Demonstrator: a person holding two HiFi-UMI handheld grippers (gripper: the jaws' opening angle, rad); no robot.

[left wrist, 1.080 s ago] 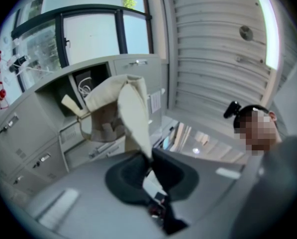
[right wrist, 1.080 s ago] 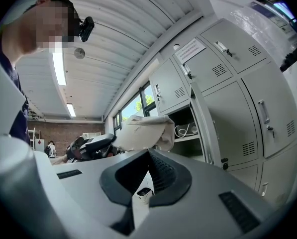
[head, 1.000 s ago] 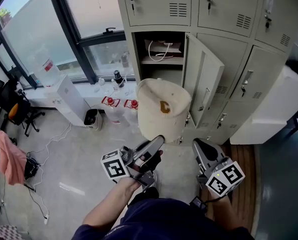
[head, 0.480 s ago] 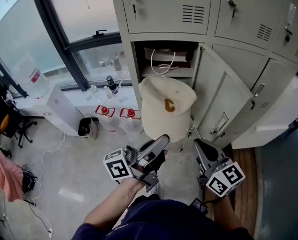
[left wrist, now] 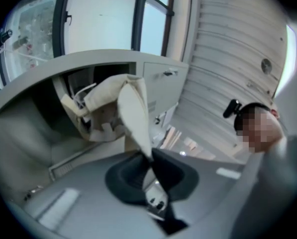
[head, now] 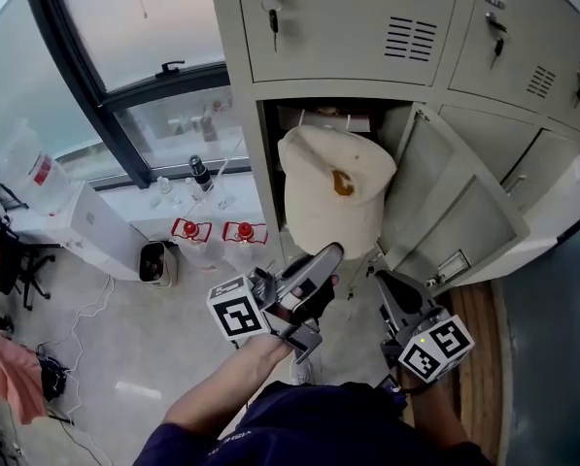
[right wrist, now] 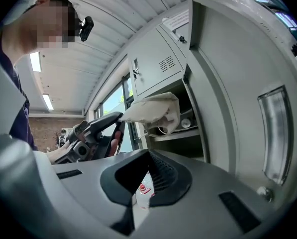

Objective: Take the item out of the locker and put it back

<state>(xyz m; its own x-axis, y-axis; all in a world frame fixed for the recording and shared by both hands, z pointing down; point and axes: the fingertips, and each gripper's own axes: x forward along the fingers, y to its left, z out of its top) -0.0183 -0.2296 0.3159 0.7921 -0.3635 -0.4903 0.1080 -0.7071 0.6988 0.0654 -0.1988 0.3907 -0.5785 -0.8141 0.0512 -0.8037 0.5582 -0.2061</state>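
Note:
A cream cap (head: 333, 202) with a brown emblem hangs by its brim from my left gripper (head: 330, 253), which is shut on the brim's edge. The cap's crown sits right at the mouth of the open locker compartment (head: 270, 153). In the left gripper view the brim (left wrist: 136, 118) runs down into the closed jaws (left wrist: 150, 156), with the crown (left wrist: 106, 101) toward the locker. My right gripper (head: 385, 282) is lower right of the cap, shut and holding nothing. The right gripper view looks past its jaws (right wrist: 147, 156) at the cap (right wrist: 150, 111) and the left gripper (right wrist: 96, 126).
The locker door (head: 455, 221) stands swung open to the right. A shelf inside carries a box with a white cord (head: 324, 119). Two red-capped water bottles (head: 217, 231), a small bin (head: 153, 263) and a dark bottle (head: 200, 173) sit by the window at the left.
Both grippers and the cap have moved toward the locker. The cap went from well in front of the compartment to right at its opening, still held by the brim.

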